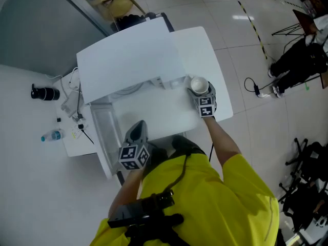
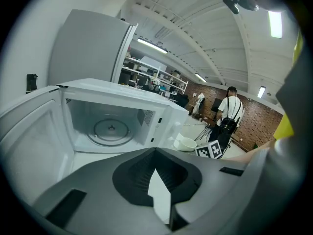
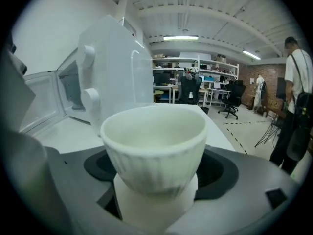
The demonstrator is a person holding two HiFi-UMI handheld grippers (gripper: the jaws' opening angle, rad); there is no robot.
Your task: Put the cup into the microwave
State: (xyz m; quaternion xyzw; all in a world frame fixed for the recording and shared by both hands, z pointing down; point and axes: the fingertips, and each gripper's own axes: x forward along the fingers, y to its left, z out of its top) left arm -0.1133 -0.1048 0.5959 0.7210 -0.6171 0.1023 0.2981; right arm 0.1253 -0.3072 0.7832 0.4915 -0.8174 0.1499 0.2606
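An off-white ribbed cup (image 1: 199, 84) stands on the white table (image 1: 215, 70) just right of the white microwave (image 1: 130, 60). My right gripper (image 1: 200, 89) has its jaws around it. In the right gripper view the cup (image 3: 156, 146) fills the gap, and the dark pads (image 3: 222, 173) meet its sides. The microwave door (image 1: 105, 137) hangs open to the left, showing the glass turntable (image 2: 111, 129) in a bare cavity. In front of that opening my left gripper (image 1: 137, 130) is held low, its jaws closed together on nothing. From it the cup (image 2: 186, 143) shows at the right.
Left of the table lie a water bottle (image 1: 53, 135), a black cylinder (image 1: 45, 93) and cables on a low white board (image 1: 77, 137). A person (image 2: 229, 116) stands off to the right among stands and cables (image 1: 302, 60). The table's right edge runs close to the cup.
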